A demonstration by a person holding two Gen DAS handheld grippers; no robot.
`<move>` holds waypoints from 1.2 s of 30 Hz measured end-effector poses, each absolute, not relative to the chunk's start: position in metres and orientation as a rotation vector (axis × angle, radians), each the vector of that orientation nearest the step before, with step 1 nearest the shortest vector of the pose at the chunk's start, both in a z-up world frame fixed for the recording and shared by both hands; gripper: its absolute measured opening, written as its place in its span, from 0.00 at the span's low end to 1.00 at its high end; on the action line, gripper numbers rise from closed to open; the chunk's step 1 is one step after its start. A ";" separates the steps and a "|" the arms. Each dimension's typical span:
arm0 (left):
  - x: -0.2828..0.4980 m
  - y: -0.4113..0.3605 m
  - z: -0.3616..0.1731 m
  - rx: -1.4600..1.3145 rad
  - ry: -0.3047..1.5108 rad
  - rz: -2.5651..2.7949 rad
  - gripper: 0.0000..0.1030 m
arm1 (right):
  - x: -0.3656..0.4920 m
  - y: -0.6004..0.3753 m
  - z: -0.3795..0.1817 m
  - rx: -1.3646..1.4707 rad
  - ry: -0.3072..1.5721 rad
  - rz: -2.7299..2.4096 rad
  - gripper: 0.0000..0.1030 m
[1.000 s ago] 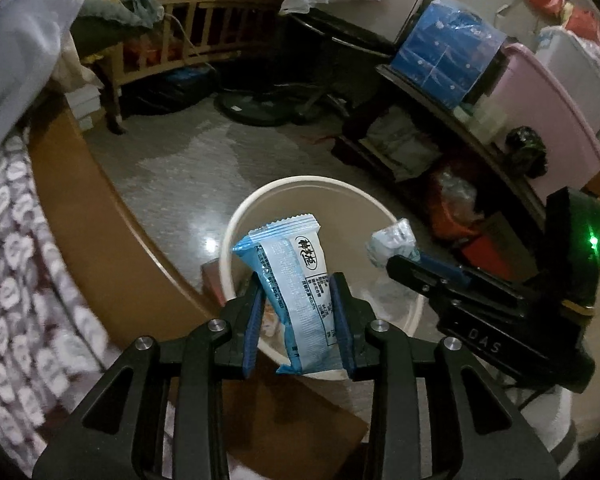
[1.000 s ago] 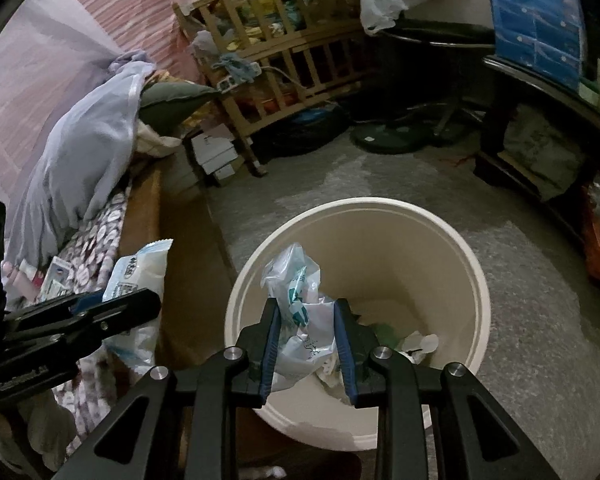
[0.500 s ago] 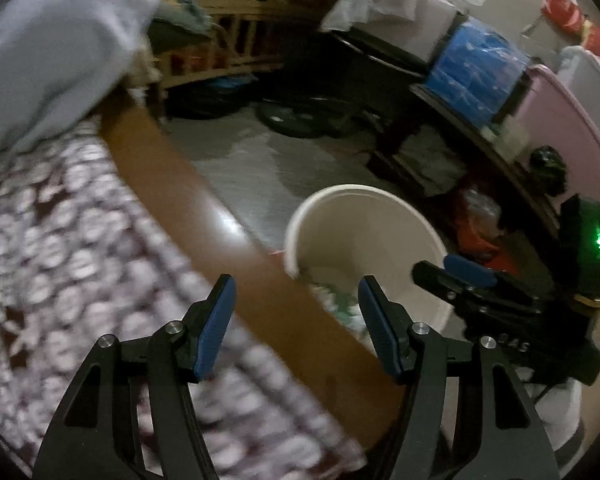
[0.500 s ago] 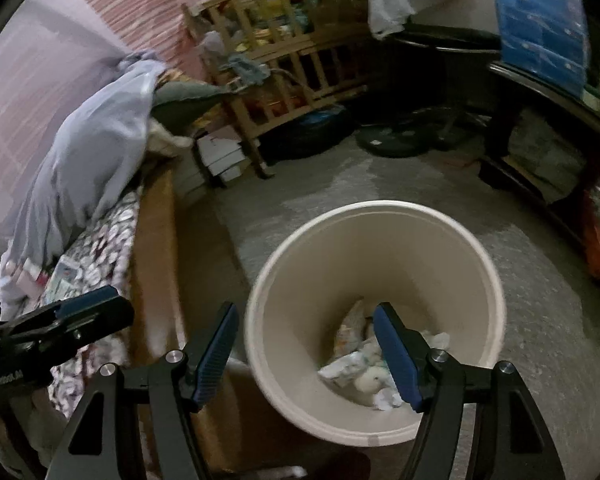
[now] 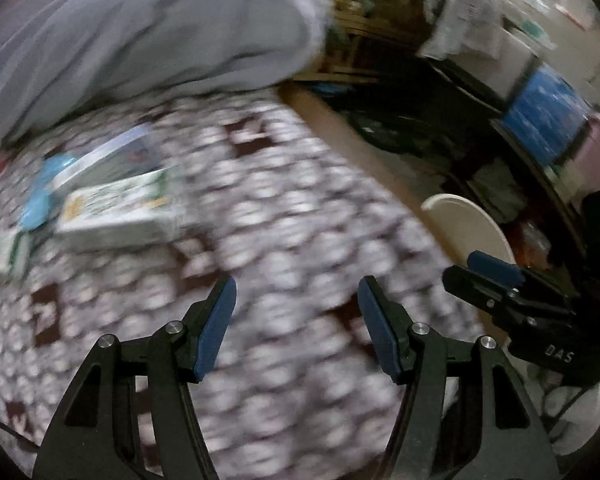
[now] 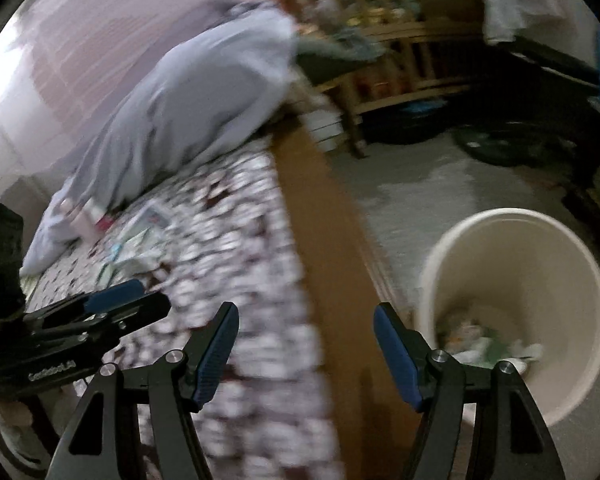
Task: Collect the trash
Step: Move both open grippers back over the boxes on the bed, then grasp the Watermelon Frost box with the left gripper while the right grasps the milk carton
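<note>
My left gripper (image 5: 296, 298) is open and empty above the patterned bedspread (image 5: 284, 216). Several wrappers and a flat white-green packet (image 5: 116, 206) lie on the bed at the left. My right gripper (image 6: 306, 326) is open and empty over the bed's wooden edge (image 6: 332, 264). The cream trash bin (image 6: 540, 248) stands on the floor at its right, with wrappers (image 6: 484, 344) in the bottom. The bin's rim (image 5: 468, 216) shows in the left wrist view too. The wrappers on the bed (image 6: 136, 240) show blurred in the right wrist view.
A grey blanket (image 5: 148, 32) is heaped at the head of the bed. A wooden crib (image 6: 400, 60) stands across the grey floor (image 6: 412, 184). A shelf with a blue pack (image 5: 544, 116) and a pink box lines the right side. Each gripper shows in the other's view.
Both grippers opened and dropped their wrappers into the bin. Both then swung left, away from the bin and over the bed.
</note>
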State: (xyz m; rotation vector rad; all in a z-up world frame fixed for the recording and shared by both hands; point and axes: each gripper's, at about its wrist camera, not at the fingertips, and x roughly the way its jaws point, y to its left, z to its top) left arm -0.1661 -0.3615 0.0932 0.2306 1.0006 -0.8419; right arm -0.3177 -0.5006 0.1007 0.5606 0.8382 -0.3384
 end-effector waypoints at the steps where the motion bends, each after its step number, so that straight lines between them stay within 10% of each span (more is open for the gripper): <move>1: -0.160 -0.352 0.093 0.226 1.003 -0.822 0.60 | -0.306 -0.490 0.099 0.548 0.851 -0.311 0.66; 24: 0.064 -0.211 0.059 0.024 1.070 -0.291 0.60 | -0.111 -0.394 0.103 0.357 0.900 -0.077 0.66; 36: 0.028 -0.176 0.050 0.311 1.164 -0.534 0.61 | -0.046 -0.413 0.059 0.407 1.008 -0.025 0.68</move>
